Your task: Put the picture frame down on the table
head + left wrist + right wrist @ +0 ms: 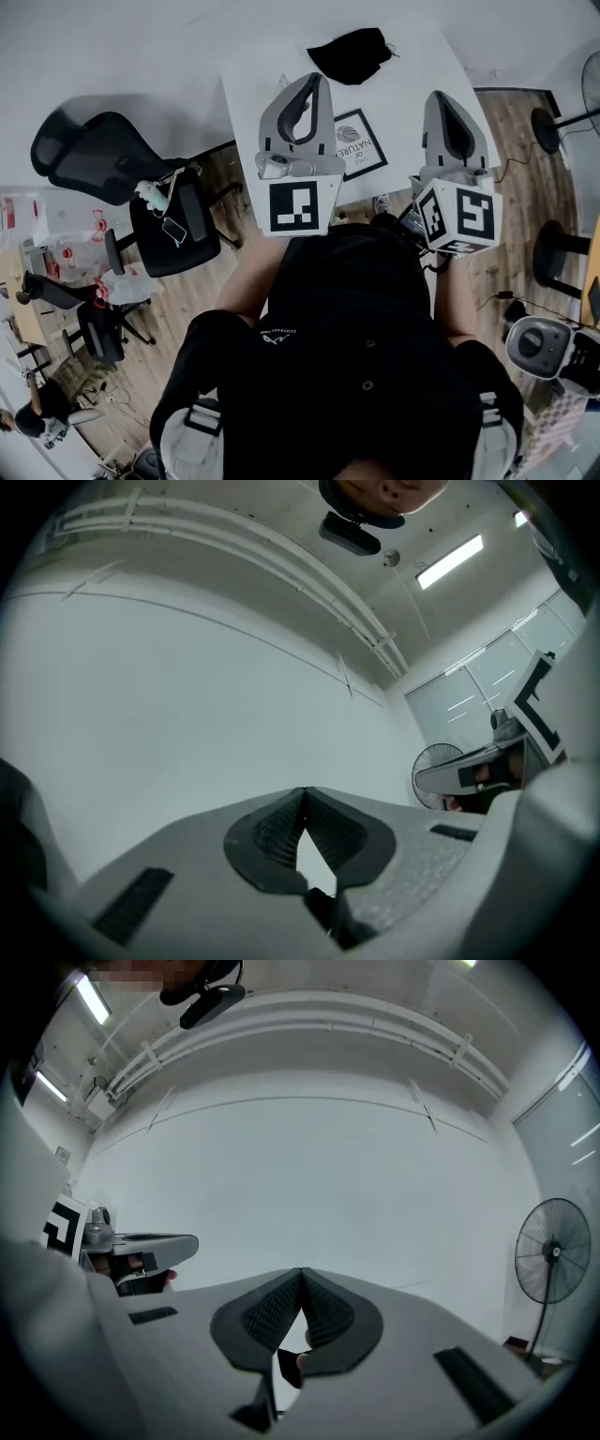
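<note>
Pinching nothing: left gripper (pixel 302 795), right gripper (pixel 301 1275)

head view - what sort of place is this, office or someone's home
Probably an office or lab workroom: black swivel chairs beside a white table on a wood floor, a pedestal fan by a bare wall, and strip lights on the ceiling.

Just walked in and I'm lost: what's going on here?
A person holds a gripper in each hand over a white table. The left gripper and right gripper are both shut on nothing, aimed at the far wall. The picture frame lies flat on the table between them, untouched, with a black cloth beyond it.
</note>
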The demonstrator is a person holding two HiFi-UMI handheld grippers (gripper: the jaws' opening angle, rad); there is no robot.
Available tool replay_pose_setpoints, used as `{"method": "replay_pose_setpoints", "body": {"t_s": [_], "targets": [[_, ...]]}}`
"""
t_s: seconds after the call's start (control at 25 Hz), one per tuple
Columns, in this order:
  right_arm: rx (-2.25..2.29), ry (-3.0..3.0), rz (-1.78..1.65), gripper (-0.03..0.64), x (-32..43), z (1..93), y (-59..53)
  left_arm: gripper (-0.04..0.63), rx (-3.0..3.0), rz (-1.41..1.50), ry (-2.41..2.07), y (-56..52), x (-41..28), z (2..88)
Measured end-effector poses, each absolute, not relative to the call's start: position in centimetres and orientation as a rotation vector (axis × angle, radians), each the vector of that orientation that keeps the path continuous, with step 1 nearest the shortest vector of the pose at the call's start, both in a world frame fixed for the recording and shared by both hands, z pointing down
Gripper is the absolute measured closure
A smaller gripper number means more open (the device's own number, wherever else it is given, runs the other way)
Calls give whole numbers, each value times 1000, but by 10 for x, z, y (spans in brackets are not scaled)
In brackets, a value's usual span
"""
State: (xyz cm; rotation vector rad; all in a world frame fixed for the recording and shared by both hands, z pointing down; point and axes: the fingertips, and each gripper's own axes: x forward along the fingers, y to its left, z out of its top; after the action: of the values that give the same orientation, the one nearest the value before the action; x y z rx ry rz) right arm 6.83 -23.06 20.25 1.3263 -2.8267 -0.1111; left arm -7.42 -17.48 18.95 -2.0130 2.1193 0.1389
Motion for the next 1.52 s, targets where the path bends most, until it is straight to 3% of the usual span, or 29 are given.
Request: {"method": "replay_pose_setpoints", "body": {"t_s": [1.52], "targets": [[1251,-2880,-89,618,59,220,-208,588,-2083,118,2130,-163,-60,220]]}}
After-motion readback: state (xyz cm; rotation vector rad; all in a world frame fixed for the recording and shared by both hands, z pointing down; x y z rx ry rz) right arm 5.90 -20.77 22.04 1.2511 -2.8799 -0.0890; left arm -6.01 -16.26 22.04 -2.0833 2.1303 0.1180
